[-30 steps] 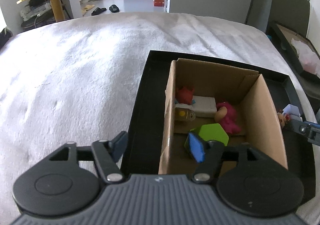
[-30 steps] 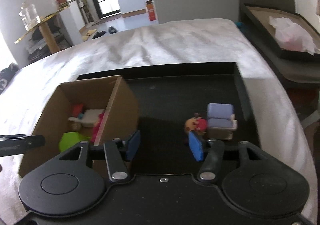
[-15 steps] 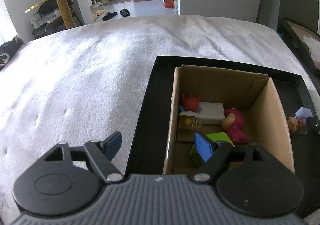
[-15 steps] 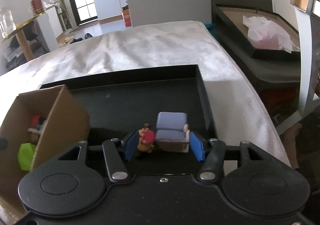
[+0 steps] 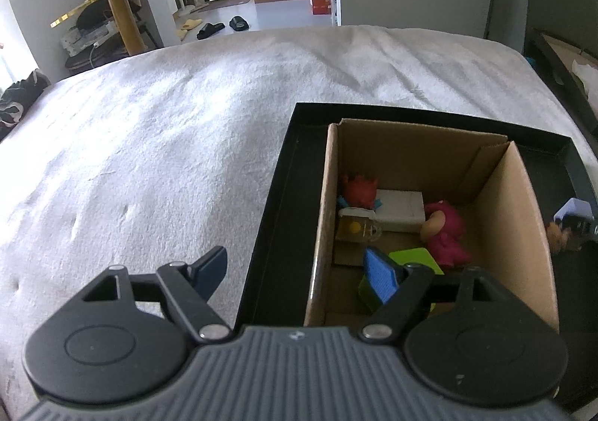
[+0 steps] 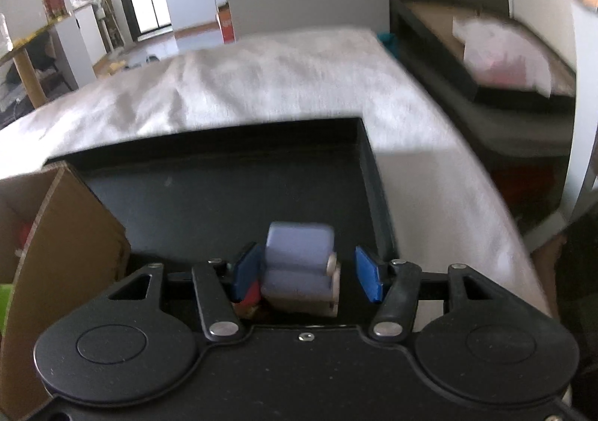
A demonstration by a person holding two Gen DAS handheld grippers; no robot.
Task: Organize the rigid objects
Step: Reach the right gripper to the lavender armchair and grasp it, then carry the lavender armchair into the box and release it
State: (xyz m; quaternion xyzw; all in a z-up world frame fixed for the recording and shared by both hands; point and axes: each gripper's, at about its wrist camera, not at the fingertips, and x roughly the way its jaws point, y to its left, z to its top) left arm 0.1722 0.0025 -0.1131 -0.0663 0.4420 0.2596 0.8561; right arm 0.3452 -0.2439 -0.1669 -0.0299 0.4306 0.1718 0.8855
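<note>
Bed (image 5: 157, 144), white cover. Black tray (image 5: 276, 204) on it. Cardboard box (image 5: 523, 219) in tray, holding toys. Left gripper (image 5: 299, 271): open, empty, straddling the box wall. Right gripper (image 6: 304, 273): closing around toy armchair (image 6: 299, 264) on tray, pads not yet pressing.

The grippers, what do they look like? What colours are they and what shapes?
Both look alike. The left gripper has two black fingers with flat blue pads at the tips, small silver screws, two big round black discs and a grey ribbed body. The right gripper has the same black fingers, blue pads, silver screws and round discs, on a flat black body. No cables or sleeves show.
</note>
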